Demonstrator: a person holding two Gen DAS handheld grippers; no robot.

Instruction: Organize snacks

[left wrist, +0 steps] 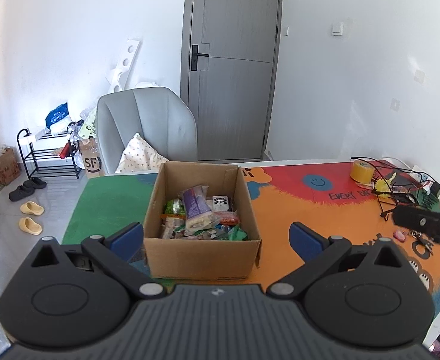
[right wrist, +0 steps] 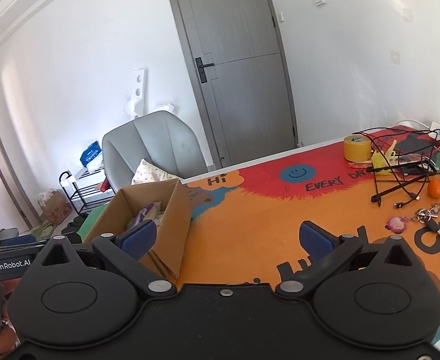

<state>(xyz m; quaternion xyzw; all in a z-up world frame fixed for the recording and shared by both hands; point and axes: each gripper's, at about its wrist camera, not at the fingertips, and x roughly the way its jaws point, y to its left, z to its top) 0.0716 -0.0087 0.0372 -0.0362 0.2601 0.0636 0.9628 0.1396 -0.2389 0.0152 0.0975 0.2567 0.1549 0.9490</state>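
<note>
- My left gripper (left wrist: 217, 238) has its jaws spread wide and holds nothing; its blue pads (left wrist: 128, 237) stand on either side of the cardboard box (left wrist: 200, 255) without touching it.
- The cardboard box stands open on the table mat (left wrist: 295, 210), near the mat's left end, where the green part meets the orange part.
- Inside the box lie the snacks (left wrist: 200, 214): a purple packet (left wrist: 194, 207) on top, a white packet with black print behind it, and green and red wrappers around them.
- My right gripper (right wrist: 227, 237) is also released, jaws wide apart and empty, above the orange middle of the mat, with the box just beside its left pad (right wrist: 139, 237).
- In the left wrist view, part of my right gripper shows as a black body at the right edge of the mat.
- Toward the far right corner of the mat stand a roll of yellow tape (right wrist: 356, 148), black cables (right wrist: 400, 180) and a yellow clip.
- An orange fruit (right wrist: 435, 187) lies near the right edge, and a bunch of keys (right wrist: 430, 216) with a pink charm lies a little nearer to me.
- Behind the far edge of the table stand a grey chair (left wrist: 145, 123) with a dotted cushion and a grey door (left wrist: 235, 66).
</note>
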